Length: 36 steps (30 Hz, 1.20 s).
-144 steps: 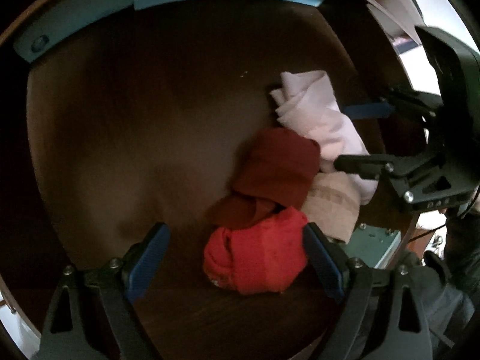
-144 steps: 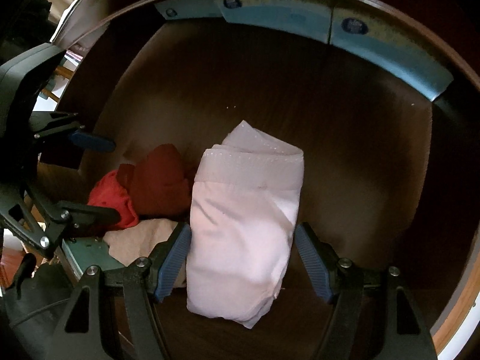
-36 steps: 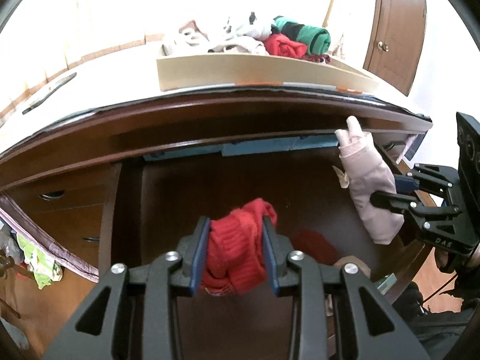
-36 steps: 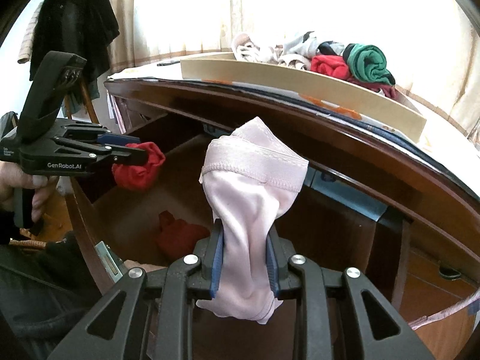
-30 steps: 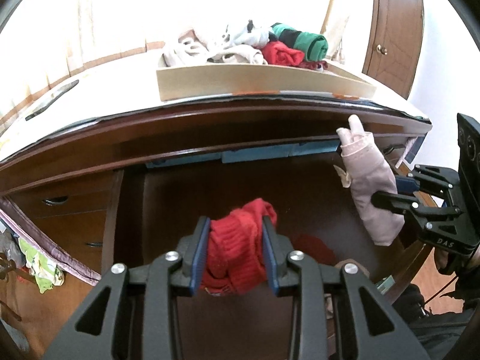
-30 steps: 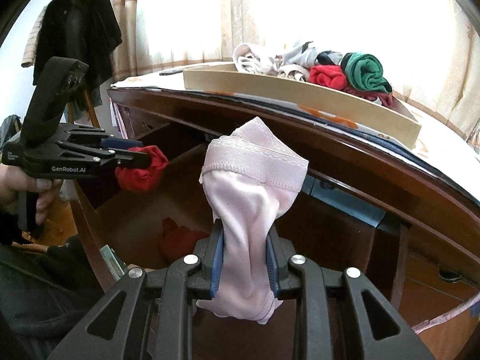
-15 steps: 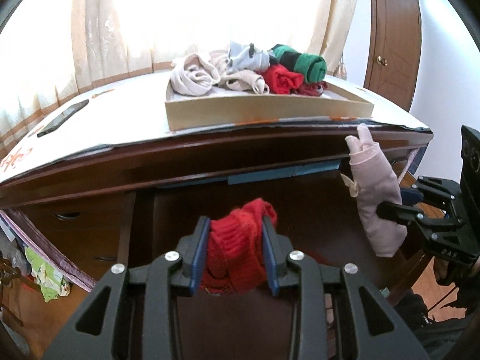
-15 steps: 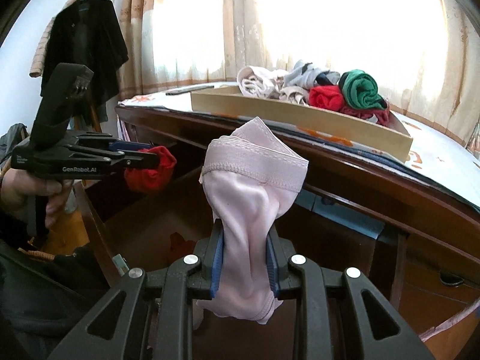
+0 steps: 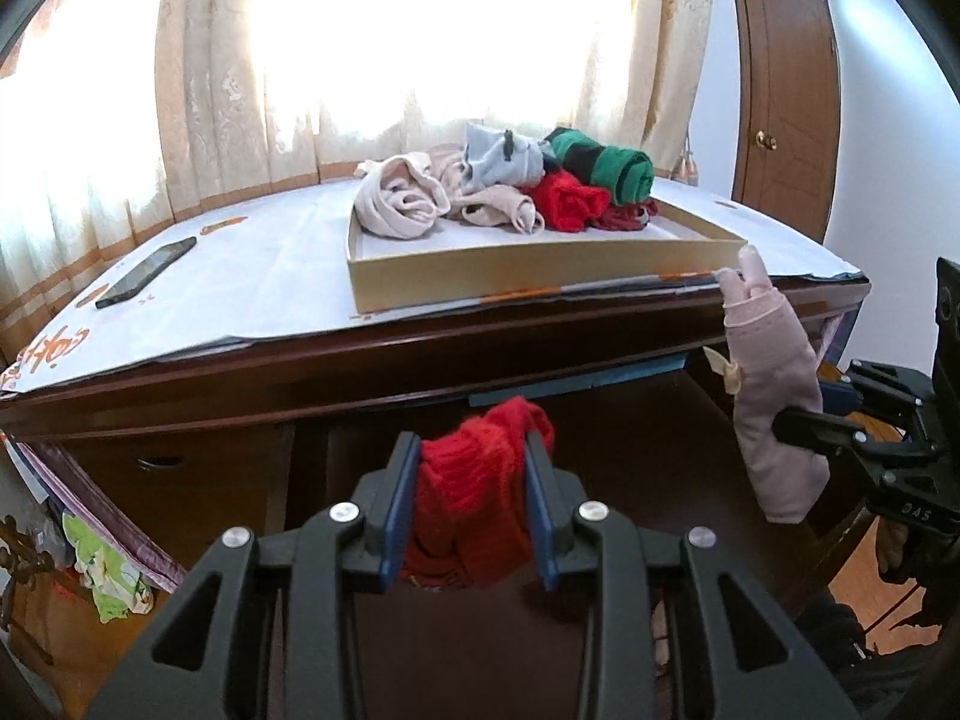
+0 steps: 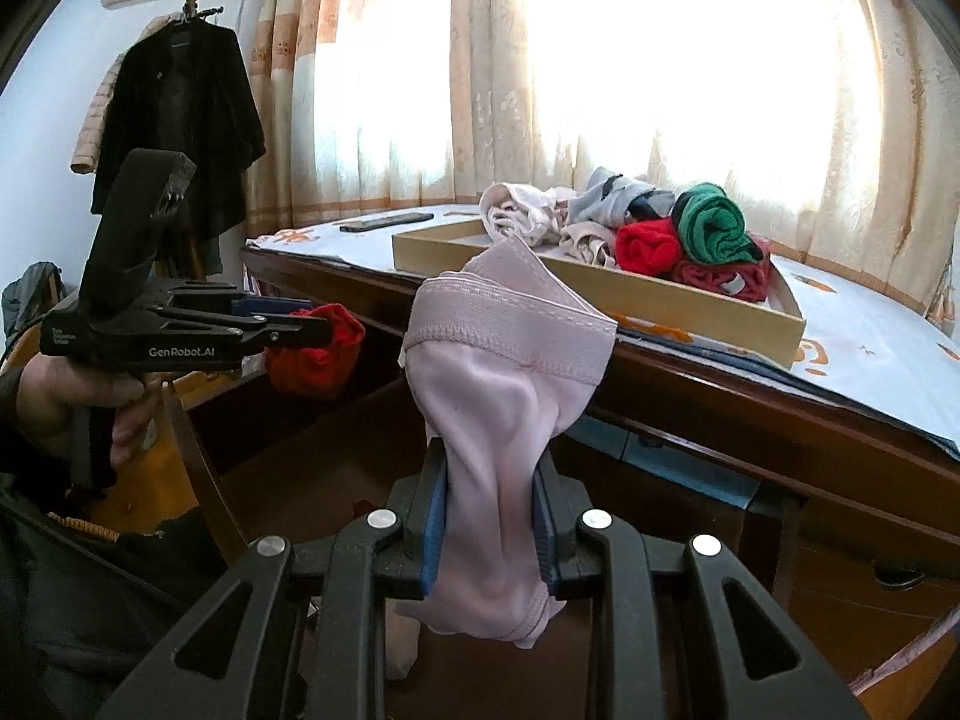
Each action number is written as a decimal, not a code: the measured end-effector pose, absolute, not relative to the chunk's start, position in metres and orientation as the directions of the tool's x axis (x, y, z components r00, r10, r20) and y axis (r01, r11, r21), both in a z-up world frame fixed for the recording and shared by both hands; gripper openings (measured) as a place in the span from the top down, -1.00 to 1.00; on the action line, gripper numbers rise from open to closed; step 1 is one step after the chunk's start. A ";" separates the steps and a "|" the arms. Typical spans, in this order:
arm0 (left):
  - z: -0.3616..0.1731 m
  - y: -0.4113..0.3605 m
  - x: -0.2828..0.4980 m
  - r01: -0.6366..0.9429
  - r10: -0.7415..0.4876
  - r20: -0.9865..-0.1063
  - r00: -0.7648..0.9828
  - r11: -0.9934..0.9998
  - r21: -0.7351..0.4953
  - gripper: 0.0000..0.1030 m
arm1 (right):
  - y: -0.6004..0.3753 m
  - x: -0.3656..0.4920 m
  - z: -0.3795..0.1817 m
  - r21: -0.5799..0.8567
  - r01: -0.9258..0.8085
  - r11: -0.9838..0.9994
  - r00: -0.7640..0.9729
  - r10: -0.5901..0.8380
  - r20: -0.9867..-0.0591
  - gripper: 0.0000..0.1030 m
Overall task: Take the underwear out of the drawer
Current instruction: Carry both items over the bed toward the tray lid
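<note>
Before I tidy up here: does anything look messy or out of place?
The shallow beige cardboard tray on the desk holds an untidy heap of rolled and crumpled garments, bunched at its far end. A black phone lies askew on the white desk cover. Nothing looks spilled or damaged.

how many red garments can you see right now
3: a bright red one clamped in the left gripper, a bright red roll and a darker red piece in the tray. Others may be hidden.
</note>
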State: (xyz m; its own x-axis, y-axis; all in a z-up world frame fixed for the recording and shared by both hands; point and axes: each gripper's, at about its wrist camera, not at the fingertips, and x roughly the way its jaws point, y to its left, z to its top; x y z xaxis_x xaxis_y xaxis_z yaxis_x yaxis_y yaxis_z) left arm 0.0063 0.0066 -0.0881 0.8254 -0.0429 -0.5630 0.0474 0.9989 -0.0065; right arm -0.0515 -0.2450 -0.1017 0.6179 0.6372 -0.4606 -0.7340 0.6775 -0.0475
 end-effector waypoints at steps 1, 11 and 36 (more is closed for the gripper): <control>-0.088 0.007 0.006 0.047 -0.041 -0.560 0.828 0.999 -0.005 0.38 | -0.245 -0.052 -0.101 -0.047 -0.735 0.677 0.618 0.640 -0.456 0.47; -0.076 0.007 0.003 0.040 -0.026 -0.510 0.860 0.999 0.016 0.38 | -0.249 -0.062 -0.089 -0.069 -0.732 0.678 0.642 0.653 -0.402 0.47; -0.041 -0.002 0.000 0.017 0.022 -0.359 0.933 0.994 0.105 0.38 | -0.264 -0.067 -0.057 -0.086 -0.706 0.703 0.694 0.662 -0.284 0.47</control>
